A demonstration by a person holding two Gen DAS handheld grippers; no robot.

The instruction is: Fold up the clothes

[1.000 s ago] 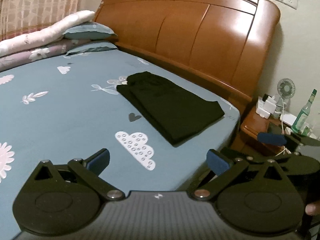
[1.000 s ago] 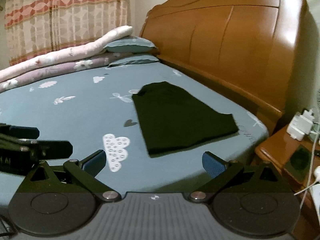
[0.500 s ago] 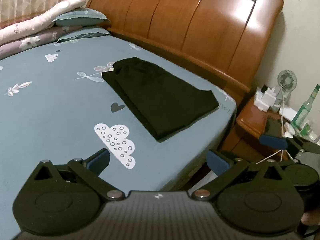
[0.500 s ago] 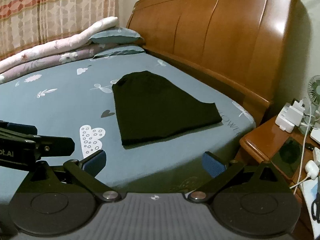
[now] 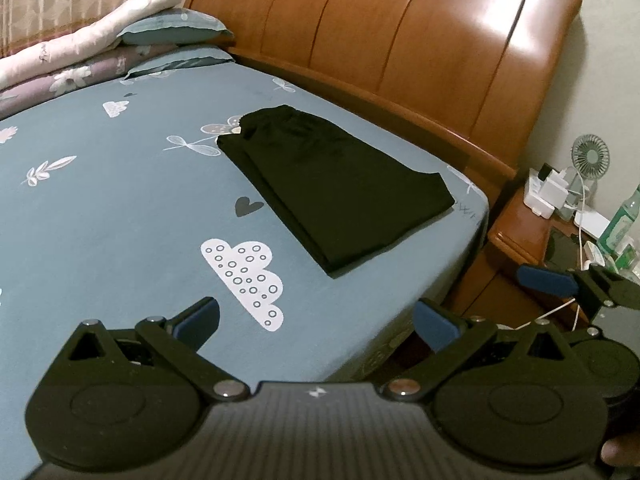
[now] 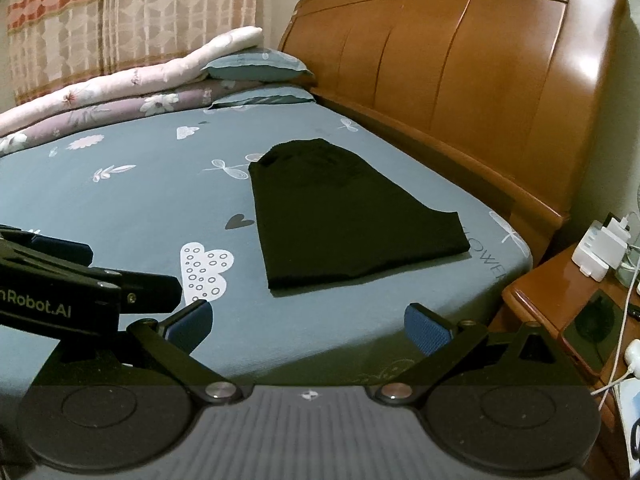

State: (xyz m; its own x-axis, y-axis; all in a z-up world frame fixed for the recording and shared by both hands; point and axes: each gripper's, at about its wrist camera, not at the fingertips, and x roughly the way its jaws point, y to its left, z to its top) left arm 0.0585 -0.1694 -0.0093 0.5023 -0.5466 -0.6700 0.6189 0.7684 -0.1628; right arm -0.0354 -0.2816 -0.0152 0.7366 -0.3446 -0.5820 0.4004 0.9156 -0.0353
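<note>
Broadly, the scene is a bed [image 5: 100,208] under a blue-grey printed sheet, a tall wooden headboard [image 5: 400,40] along the far side, pillows and rolled quilts [image 6: 120,84] stacked at the far left corner. A wooden nightstand [image 6: 560,300] sits off the bed's right corner, cluttered with chargers, cables, a small fan [image 5: 591,157] and a green bottle [image 5: 620,228]. Black garment [image 5: 340,184] lies flat on the sheet near the right corner of the bed, close to the headboard; reads as already folded into a tidy wedge, layered edges visible along its left side, what looks like a waistband at the far narrow end. Judged: light, soft, limp fabric, no stiffness, likely to sag and unfold if lifted by one point; sheet beneath may drag up with it. Best hold would be the stacked near corners or the layered left edge, pinching through all layers at once, one gripper per corner. Left gripper [image 5: 316,320] hovers off the near edge of the bed, jaws spread wide, nothing between the blue pads [image 5: 200,316]. Right gripper [image 6: 308,320] likewise wide apart and empty, low over the bed's near edge, well apart from the garment. Each gripper shows at the margin of the other's view. Neither touches cloth. Fold looks about finished, by my judgement.
</note>
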